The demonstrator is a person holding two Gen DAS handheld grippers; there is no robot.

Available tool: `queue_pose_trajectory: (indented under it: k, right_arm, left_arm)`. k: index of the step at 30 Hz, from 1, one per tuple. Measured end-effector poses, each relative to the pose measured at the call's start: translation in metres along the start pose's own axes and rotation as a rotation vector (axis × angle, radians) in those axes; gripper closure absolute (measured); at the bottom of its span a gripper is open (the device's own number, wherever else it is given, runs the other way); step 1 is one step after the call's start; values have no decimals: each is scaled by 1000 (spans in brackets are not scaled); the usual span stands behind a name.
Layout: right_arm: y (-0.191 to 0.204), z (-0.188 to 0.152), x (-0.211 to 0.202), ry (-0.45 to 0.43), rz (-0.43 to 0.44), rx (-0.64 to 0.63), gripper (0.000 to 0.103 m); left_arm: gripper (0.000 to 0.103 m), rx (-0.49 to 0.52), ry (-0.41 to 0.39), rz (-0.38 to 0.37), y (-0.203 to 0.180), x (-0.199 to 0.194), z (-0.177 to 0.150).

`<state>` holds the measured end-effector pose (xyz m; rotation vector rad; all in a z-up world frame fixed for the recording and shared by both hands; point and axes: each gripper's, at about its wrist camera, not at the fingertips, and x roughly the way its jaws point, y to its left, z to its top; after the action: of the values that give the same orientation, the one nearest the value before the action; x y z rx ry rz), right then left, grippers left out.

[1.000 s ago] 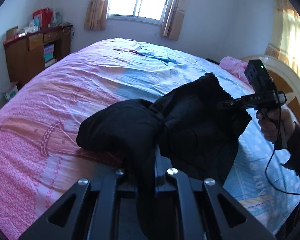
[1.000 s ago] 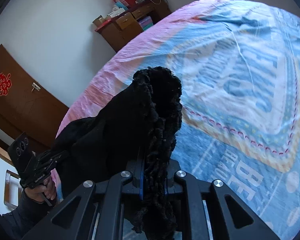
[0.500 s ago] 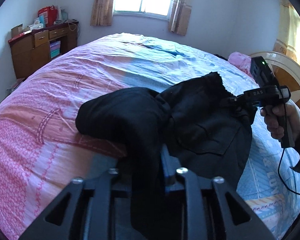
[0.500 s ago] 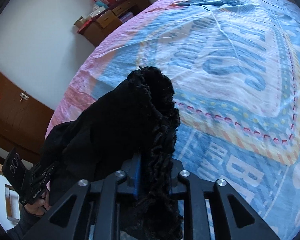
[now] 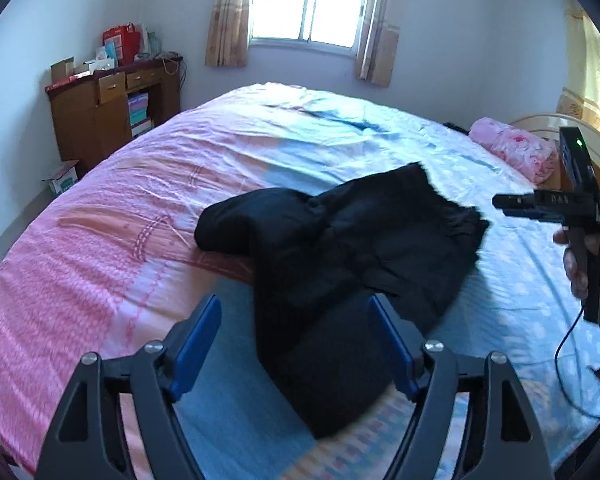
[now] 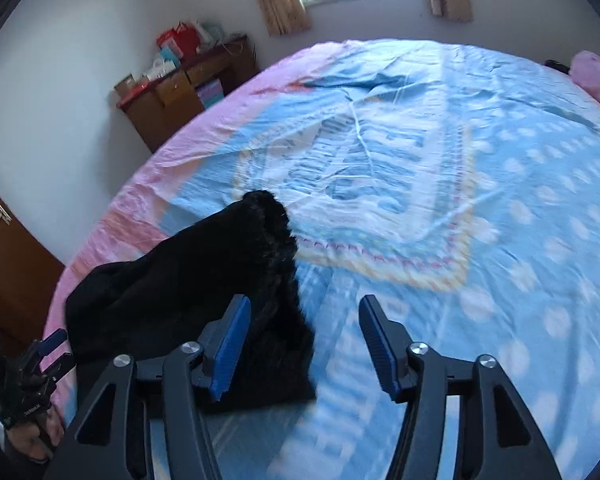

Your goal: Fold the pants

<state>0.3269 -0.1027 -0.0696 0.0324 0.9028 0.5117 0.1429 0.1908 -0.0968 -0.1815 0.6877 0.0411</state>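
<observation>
The black pants [image 5: 340, 248] lie in a loose bunched heap on the pink and blue bedspread [image 5: 120, 220]. My left gripper [image 5: 296, 340] hovers over their near end, jaws opening. Cloth lies between the blue pads [image 5: 198, 340] but neither pad presses on it. In the right wrist view the pants [image 6: 180, 280] lie to the left, their fuzzy edge just past the left pad. My right gripper [image 6: 304, 340] is also opening, with only bedspread in its gap. Each gripper shows in the other's view, the right one [image 5: 504, 205] held by a hand and the left one [image 6: 50, 350] low at the edge.
A wooden desk [image 5: 100, 116] with boxes and bags stands at the far left wall, with a cardboard box [image 5: 62, 178] on the floor beside it. A pink pillow [image 5: 512, 152] lies by the round headboard [image 5: 540, 122]. A brown door [image 6: 4, 264] is at the left.
Both grippers were shut on the pants and have let go, their jaws spreading wide. The pants have dropped onto the bed and both grippers have drawn back.
</observation>
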Motion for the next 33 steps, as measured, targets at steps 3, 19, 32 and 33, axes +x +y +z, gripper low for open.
queue_pose_trajectory:
  k: [3,19,32,33]
  right_arm:
    - [15,-26,-38,-40,-3,-32,40]
    - [94,-141,-169,-283,-85,-142,37]
    - [100,-157,-184,-320,-107,-124,36]
    - [101,-158,-183,-319,-104,-127,36]
  left_arm:
    - [22,-2,-22,-6,-12,-21,-7]
    - [11,63,-151,-50,-63,-96,-30]
    - [11,68,-169,-60,-70,-107,-31]
    - [11,66,-169,-60,-69,-107,-30]
